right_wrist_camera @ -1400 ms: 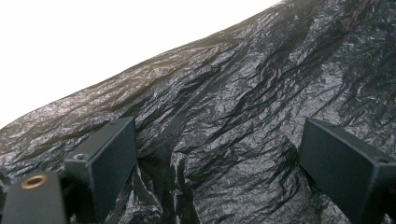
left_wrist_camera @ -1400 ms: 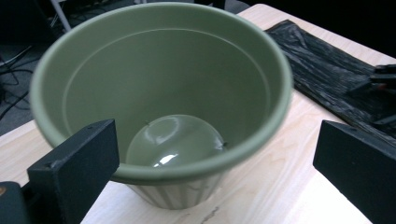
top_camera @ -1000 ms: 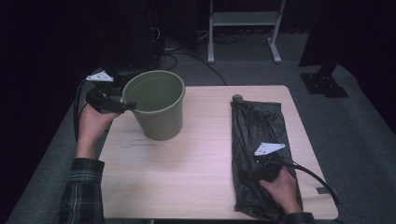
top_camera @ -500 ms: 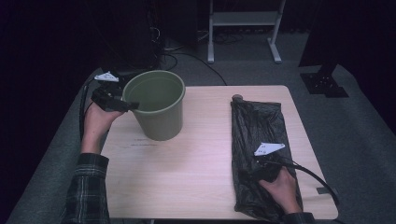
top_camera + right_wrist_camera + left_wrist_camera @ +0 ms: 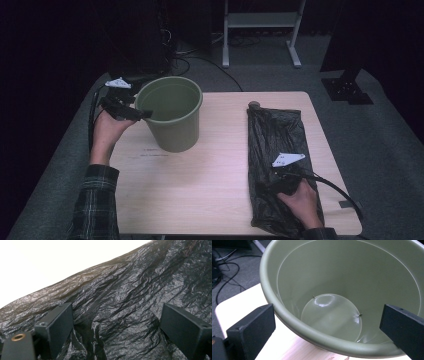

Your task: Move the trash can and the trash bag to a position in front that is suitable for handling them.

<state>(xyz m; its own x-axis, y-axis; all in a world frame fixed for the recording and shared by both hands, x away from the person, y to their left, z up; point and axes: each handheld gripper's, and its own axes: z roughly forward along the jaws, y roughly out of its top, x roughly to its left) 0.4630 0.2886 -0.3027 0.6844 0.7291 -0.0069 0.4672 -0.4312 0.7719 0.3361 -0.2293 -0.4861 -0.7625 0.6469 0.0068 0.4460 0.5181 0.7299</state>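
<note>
My left gripper has its jaws wide, straddling the rim of the green bucket at its nine o'clock side, not pressing; my right gripper stands wide over the black plastic bag at the bench's four o'clock; faint red print beside the bucket stays unreadable; the bag's near end is cut off.

Left claw slightly higher, now at green bucket rim.

Bucket rim cut off top and right in left gripper view; black bag near end hidden under right hand; its far-end lump unclear.
</note>
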